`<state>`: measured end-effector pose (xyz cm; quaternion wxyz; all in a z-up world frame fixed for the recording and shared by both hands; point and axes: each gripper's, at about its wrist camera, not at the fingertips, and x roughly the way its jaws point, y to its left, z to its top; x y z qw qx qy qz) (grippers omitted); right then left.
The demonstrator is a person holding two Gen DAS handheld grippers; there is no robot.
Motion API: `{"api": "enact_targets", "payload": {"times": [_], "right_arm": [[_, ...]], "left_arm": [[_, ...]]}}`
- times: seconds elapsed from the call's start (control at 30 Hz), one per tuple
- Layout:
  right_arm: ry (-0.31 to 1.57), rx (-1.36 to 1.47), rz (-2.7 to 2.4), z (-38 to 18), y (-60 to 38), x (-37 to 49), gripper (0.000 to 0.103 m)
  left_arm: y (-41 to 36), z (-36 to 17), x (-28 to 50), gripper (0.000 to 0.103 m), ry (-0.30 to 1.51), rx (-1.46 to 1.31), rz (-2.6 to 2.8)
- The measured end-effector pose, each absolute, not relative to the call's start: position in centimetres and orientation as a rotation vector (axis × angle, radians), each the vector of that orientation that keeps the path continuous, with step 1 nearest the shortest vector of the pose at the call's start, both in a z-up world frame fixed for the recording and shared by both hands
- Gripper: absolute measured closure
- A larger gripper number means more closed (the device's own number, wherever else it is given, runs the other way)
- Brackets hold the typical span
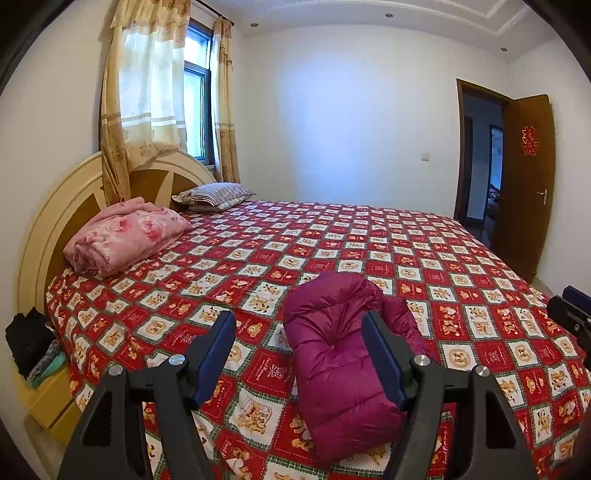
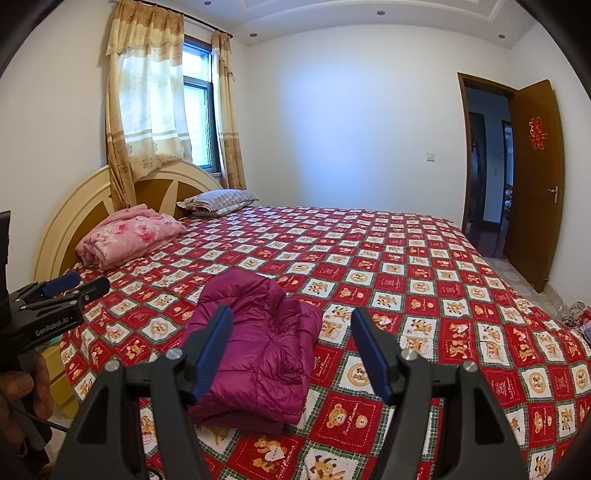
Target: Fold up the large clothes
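Both jaws standing apart, nothing held. Left gripper point(image 1: 299, 354) hovering w/ magenta puffer jacket point(image 1: 343, 369) just ahead; right gripper point(image 2: 291, 350) behind its right edge. Jacket's lying bundled on bedspread point(image 2: 424, 280); probably pinching outer edges evenly works best.

White walls point(image 1: 351, 122) and a recessed ceiling point(image 2: 369, 18) with spotlights. Far left, a curtained window point(image 1: 197, 92) lets in daylight above the curved headboard point(image 2: 74, 206). Right, a brown door point(image 2: 535, 184) stands open. A bed point(image 1: 406, 251) fills the room.
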<state>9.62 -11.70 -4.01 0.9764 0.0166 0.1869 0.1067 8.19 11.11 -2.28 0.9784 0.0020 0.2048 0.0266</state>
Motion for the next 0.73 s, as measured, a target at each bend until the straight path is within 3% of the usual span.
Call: {"api": "enact_targets", "payload": {"times": [0.73], "right_arm": [[0.386, 0.022, 0.227, -4.8, -11.3, 9.8, 0.029]], "left_arm": [[9.8, -3.1, 8.3, 0.032, 0.416, 0.070, 0.018]]}}
